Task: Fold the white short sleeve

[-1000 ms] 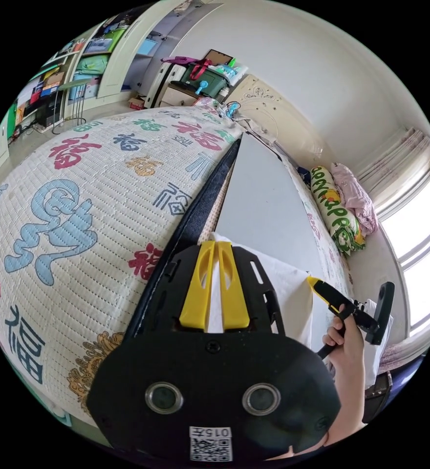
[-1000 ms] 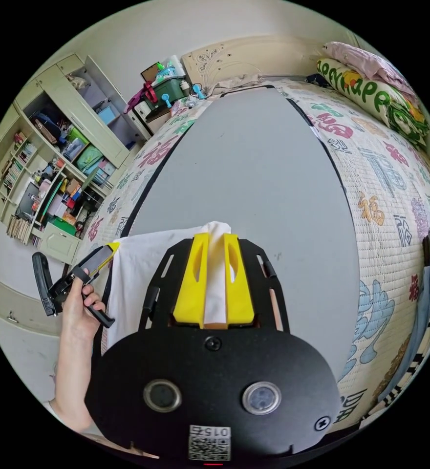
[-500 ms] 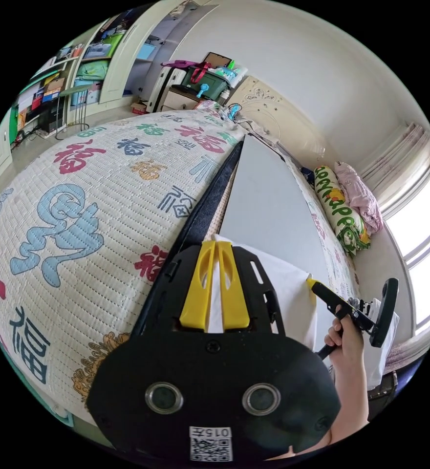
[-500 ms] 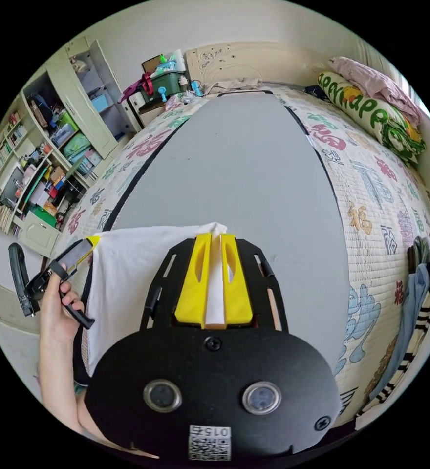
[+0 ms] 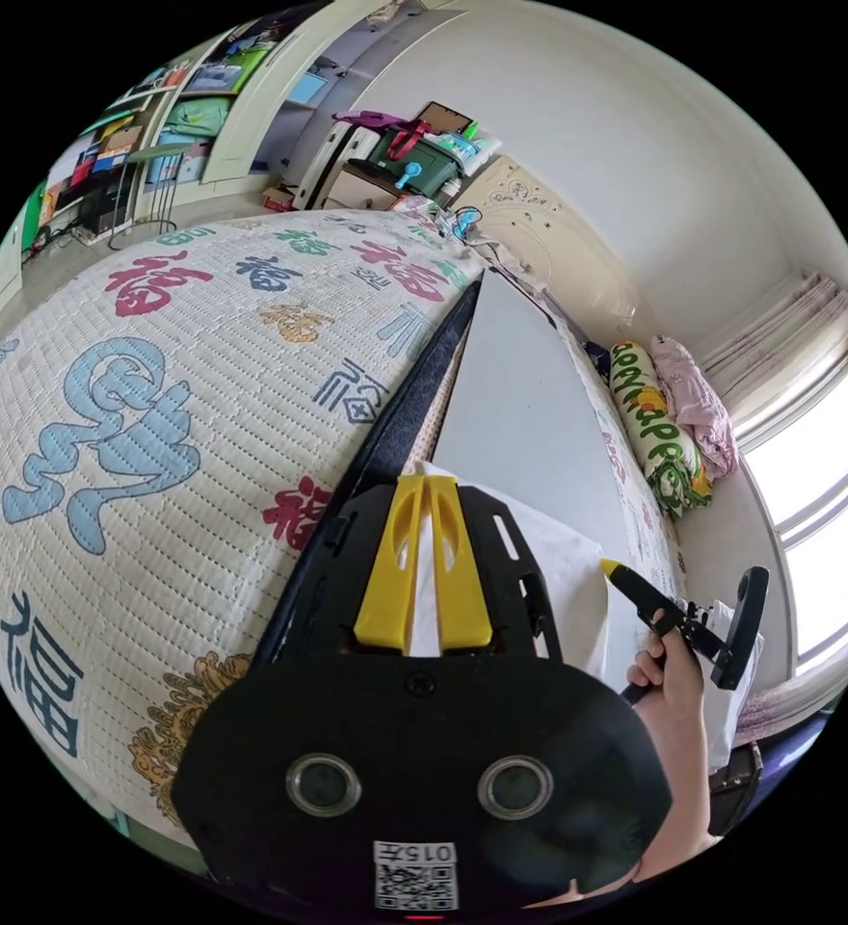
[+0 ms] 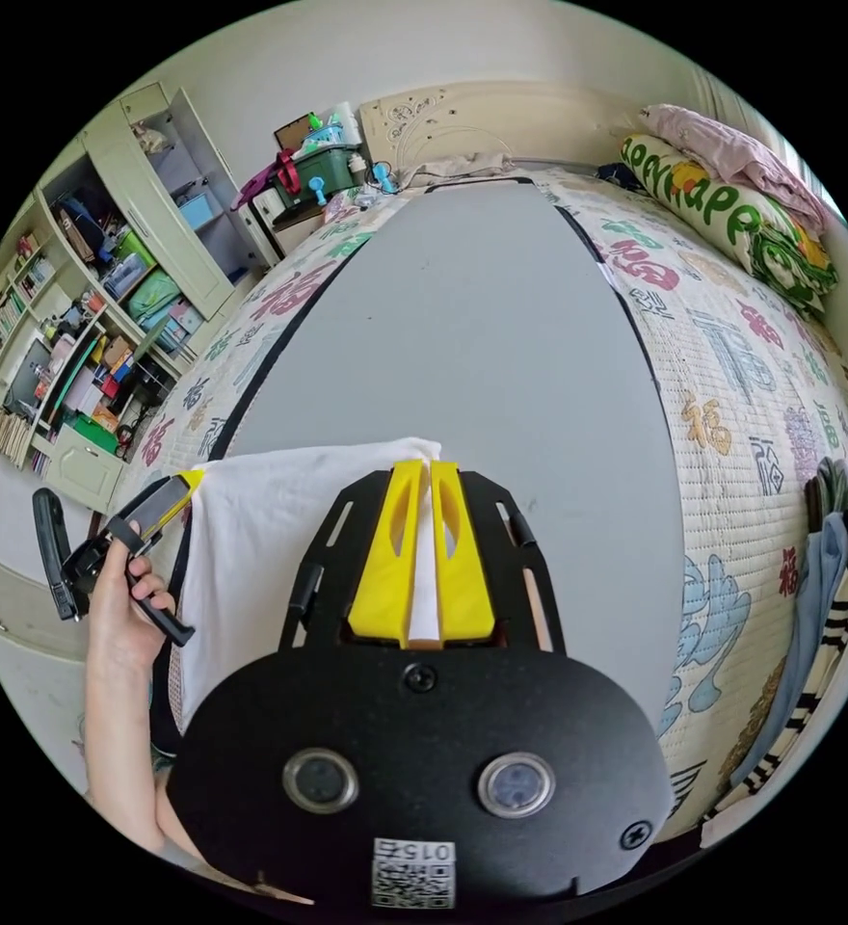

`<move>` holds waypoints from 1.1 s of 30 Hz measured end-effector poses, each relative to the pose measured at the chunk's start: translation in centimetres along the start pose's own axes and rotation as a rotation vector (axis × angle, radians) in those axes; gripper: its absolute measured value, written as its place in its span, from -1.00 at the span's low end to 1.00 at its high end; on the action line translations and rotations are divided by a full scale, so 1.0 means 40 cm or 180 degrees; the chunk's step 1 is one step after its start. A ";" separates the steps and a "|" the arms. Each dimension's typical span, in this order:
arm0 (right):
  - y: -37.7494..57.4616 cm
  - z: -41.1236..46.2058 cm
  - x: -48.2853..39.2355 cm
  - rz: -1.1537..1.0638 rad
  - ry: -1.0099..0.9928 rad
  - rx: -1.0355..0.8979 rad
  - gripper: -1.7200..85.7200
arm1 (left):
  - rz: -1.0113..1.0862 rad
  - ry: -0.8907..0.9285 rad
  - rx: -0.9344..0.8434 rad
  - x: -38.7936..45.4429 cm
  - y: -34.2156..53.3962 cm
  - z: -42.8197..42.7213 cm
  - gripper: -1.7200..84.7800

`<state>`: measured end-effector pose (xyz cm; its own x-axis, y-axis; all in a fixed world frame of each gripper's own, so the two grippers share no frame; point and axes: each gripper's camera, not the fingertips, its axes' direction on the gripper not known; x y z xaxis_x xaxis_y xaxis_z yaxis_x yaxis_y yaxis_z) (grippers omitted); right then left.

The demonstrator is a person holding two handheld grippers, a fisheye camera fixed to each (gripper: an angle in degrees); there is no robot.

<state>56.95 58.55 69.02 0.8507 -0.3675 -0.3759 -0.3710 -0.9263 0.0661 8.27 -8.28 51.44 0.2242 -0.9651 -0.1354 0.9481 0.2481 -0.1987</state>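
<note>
While stretched between both tongs (image 5: 428,487) (image 6: 431,472), white short sleeve (image 6: 270,520).

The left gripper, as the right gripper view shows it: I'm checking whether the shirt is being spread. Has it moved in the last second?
Cannot tell. The left gripper sits slightly differently against the grey mat, but the whole view shifted too.

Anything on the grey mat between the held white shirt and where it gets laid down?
Nothing visible. The grey mat lies bare ahead of the white shirt, which the right gripper and left gripper both pinch at its top edge.
</note>
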 end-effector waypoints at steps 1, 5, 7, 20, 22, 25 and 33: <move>0.008 -0.004 -0.012 -0.0033 -0.0045 -0.0009 -0.94 | 0.0000 0.0001 0.0002 -0.001 -0.003 -0.002 -0.98; 0.044 0.034 -0.054 -0.0223 -0.0058 -0.0205 -0.95 | -0.0032 0.0040 -0.0003 -0.014 -0.023 -0.012 -0.98; 0.073 0.060 -0.067 -0.0312 0.0016 -0.0199 -0.97 | -0.0061 0.0115 -0.0007 -0.019 -0.039 -0.020 -0.98; 0.175 -0.190 -0.174 -0.0776 -0.0189 -0.0384 -0.98 | 0.1131 0.0377 0.0115 0.266 -0.178 -0.202 -0.98; 0.193 -0.221 -0.212 -0.0962 -0.0145 -0.0461 -0.98 | 0.1459 0.0650 -0.0171 0.355 -0.191 -0.179 -0.98; 0.228 -0.229 -0.269 -0.1258 0.0053 -0.0694 -0.98 | 0.1830 0.0388 -0.0627 0.473 -0.184 -0.057 -0.98; 0.262 -0.094 -0.290 -0.1429 0.0064 -0.1223 -0.98 | 0.1787 -0.0173 -0.1121 0.509 -0.263 0.058 -0.98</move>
<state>44.59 52.79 77.56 0.9014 0.0695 -0.4273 0.1854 -0.9539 0.2361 3.38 -30.74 53.02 0.6824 -0.6818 -0.2635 0.5558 0.7181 -0.4187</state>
